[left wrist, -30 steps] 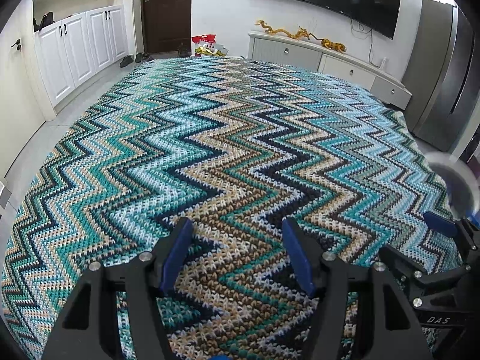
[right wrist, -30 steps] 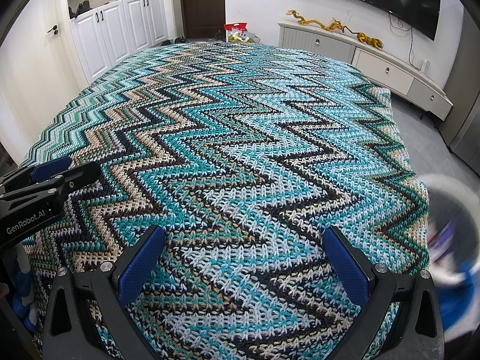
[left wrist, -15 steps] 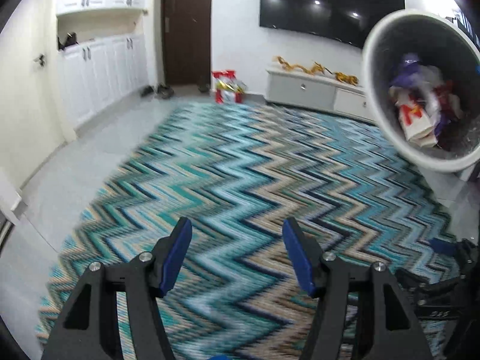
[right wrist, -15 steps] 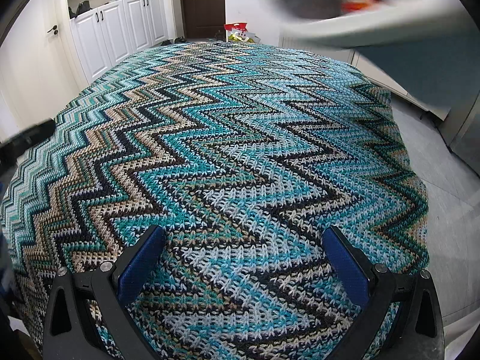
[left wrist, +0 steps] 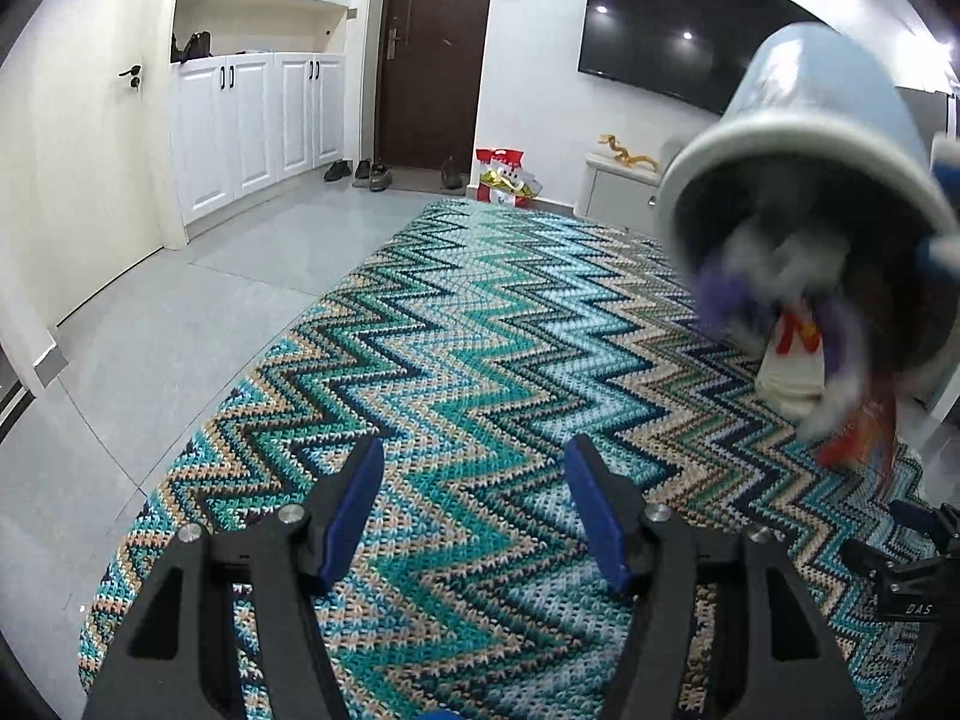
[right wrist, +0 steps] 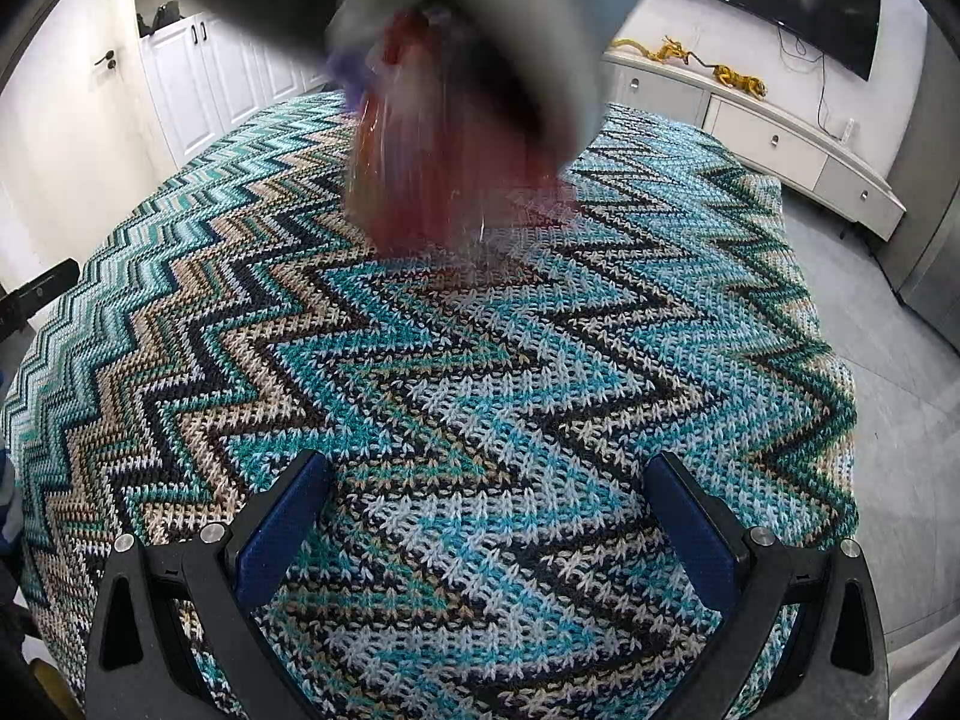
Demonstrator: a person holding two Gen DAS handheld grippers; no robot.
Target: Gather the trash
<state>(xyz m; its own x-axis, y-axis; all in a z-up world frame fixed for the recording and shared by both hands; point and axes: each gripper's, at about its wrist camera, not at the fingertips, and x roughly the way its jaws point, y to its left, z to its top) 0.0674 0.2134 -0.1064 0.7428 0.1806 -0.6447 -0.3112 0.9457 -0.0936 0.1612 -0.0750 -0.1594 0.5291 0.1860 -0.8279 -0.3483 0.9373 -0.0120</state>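
Tipped light-blue bin [left wrist: 828,138], blurred wrappers [left wrist: 792,354] spilling above zigzag rug [left wrist: 480,330], left gripper [left wrist: 474,510], right gripper [right wrist: 492,522] both spread, empty

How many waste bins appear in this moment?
1: a pale blue bin, tipped mouth-down in the air above the zigzag rug, with blurred trash spilling out. No other shows, though one could sit outside both views.
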